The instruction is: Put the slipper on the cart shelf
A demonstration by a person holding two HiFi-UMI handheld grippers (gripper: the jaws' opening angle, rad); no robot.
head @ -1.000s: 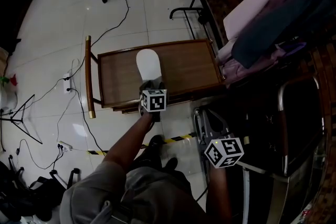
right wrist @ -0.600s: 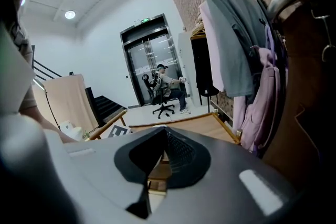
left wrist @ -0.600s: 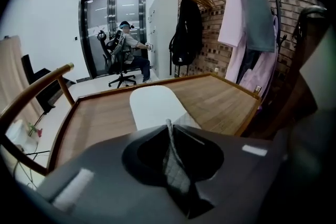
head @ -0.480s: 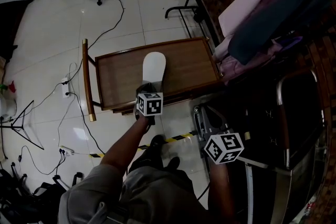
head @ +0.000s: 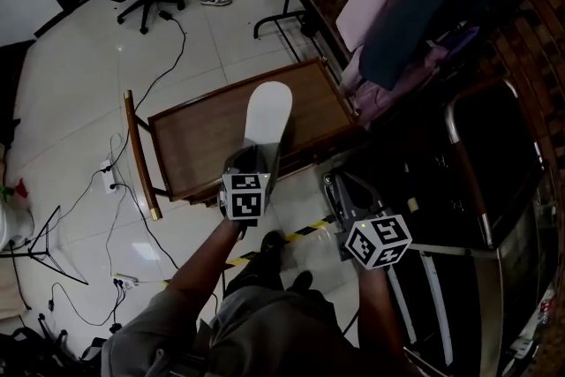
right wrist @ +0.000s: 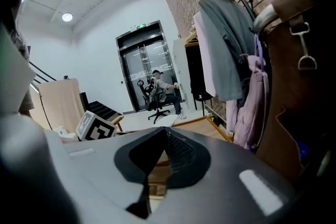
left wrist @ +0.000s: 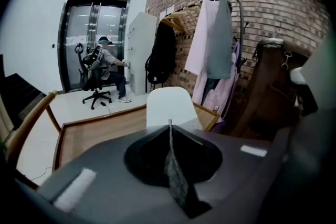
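From the head view, the left hand-held gripper (head: 252,158) clamps one end of a white slipper (head: 267,112), which stretches away from it, tilted, over the cart's wooden counter (head: 199,141); whether its far end touches the wood I cannot tell. The right hand-held gripper (head: 342,188) is off to the right, beside the cart, near a rail of hanging clothes (head: 415,4). In the left gripper view the jaws are pressed together on the slipper (left wrist: 170,105), whose pale sole rises just beyond the tips, with the rimmed counter (left wrist: 100,131) behind it. In the right gripper view the right hand-held gripper (right wrist: 160,152) has its jaws slightly apart with nothing between them; bare wood shows through the gap, and the clothes (right wrist: 226,50) hang at right.
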